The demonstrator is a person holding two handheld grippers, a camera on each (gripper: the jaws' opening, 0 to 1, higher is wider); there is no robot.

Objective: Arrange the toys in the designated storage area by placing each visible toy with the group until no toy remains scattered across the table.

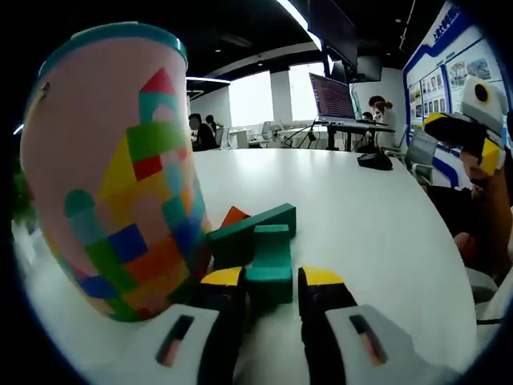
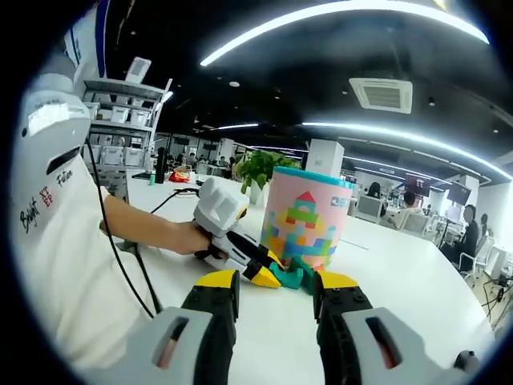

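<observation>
Left tool (image 1: 271, 282) of mine is reaching low over the white round worktop (image 1: 377, 216), its yellow-tipped black jaws standing on either side of a teal green foam block (image 1: 271, 266); the block is sitting between the tips, and the jaws are looking pressed against its sides, so I am reading the tool as gripping that block. Just behind it a longer teal green foam bar (image 1: 250, 231) is lying across, touching the block's far end, and a small orange triangular foam piece (image 1: 234, 216) is peeking out behind the bar. All three are lying right at the foot of a tall pink cardboard tub with a teal rim and a printed pattern of coloured building blocks (image 1: 120, 172), which is standing upright on the worktop to the left of my jaws. In the right gripper view, the same tub (image 2: 307, 218) is standing near the middle of the worktop (image 2: 401, 281), and my left tool (image 2: 280, 277) is coming in from the left with my hand (image 2: 186, 238) wrapped around its grey body, its tips holding the teal block (image 2: 290, 275) at the tub's base. My right tool (image 2: 276, 295) is hovering apart from all this, its jaws spread wide with nothing between them. A leafy green plant (image 2: 258, 168) is standing behind the tub.
</observation>
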